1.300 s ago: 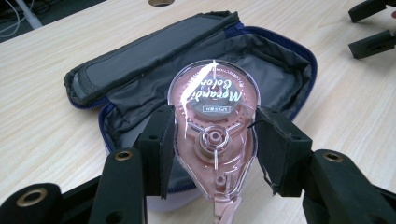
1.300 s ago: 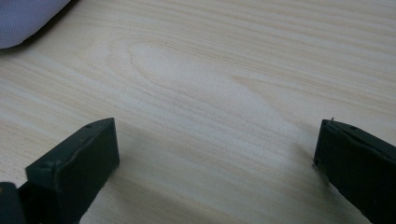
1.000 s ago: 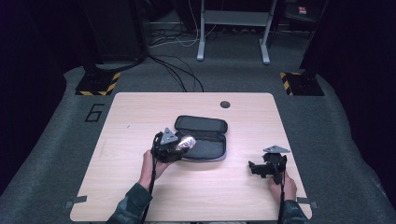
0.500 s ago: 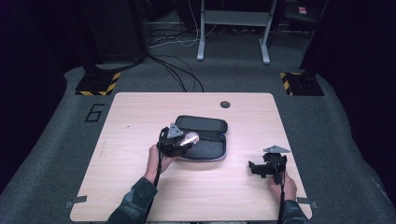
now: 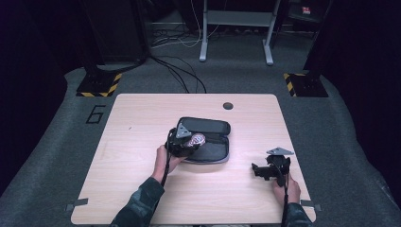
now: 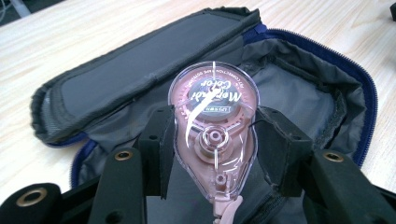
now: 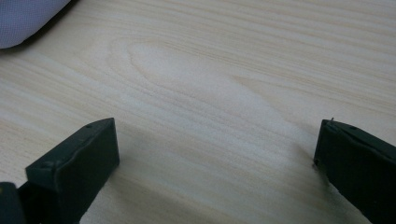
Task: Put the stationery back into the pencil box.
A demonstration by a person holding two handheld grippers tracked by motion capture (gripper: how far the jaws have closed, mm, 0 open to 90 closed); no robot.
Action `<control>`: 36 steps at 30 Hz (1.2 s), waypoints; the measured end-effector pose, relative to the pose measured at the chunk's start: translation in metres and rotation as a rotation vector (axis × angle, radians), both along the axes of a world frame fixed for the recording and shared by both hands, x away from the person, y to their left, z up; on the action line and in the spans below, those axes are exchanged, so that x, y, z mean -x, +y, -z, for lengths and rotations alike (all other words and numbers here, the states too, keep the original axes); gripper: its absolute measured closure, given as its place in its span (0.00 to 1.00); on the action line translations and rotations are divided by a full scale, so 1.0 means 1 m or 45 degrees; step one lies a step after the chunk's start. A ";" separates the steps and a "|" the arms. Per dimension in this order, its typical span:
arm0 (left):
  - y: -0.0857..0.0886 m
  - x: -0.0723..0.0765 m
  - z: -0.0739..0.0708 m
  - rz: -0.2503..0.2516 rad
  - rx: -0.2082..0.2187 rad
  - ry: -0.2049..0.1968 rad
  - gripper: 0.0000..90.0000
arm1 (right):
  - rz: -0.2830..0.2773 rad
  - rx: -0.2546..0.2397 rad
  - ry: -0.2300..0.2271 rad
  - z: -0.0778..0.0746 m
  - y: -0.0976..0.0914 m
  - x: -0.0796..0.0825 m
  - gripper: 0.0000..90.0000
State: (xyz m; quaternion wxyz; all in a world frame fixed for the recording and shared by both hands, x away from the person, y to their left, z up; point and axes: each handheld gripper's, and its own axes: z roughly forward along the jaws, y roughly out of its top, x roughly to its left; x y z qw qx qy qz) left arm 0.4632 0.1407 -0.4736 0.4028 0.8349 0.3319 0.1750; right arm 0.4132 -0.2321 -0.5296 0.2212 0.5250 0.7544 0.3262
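Fingers [image 6: 159, 154] around tape dispenser [image 6: 213, 135]

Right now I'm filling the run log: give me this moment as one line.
left gripper: shut on correction tape roller, over open pencil case | right gripper: open, above bare table

We saw a pale wooden table [image 5: 142, 189] on grey carpet [image 5: 56, 156], with a dark round hole [image 5: 228, 105] near its far edge. A grey tab [image 5: 75, 204] sat at the near left corner and another tab [image 5: 308, 204] at the near right. Left of the table the carpet bore a figure 6 [image 5: 96, 114]. Farther off lay two yellow-and-black striped plates, left [image 5: 99, 85] and right [image 5: 302, 84], with black cables [image 5: 182, 73] and a grey metal frame [image 5: 236, 19] between them.
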 end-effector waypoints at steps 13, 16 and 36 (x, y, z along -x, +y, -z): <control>-0.015 -0.008 0.016 0.023 -0.032 0.049 0.55 | 0.000 0.000 0.001 0.000 0.000 0.000 0.00; -0.018 -0.008 0.019 0.010 -0.046 0.065 0.55 | 0.000 0.000 0.000 0.000 0.000 0.000 0.00; -0.019 -0.011 0.021 -0.066 -0.049 0.145 0.34 | -0.001 0.000 0.000 0.000 0.000 0.000 0.00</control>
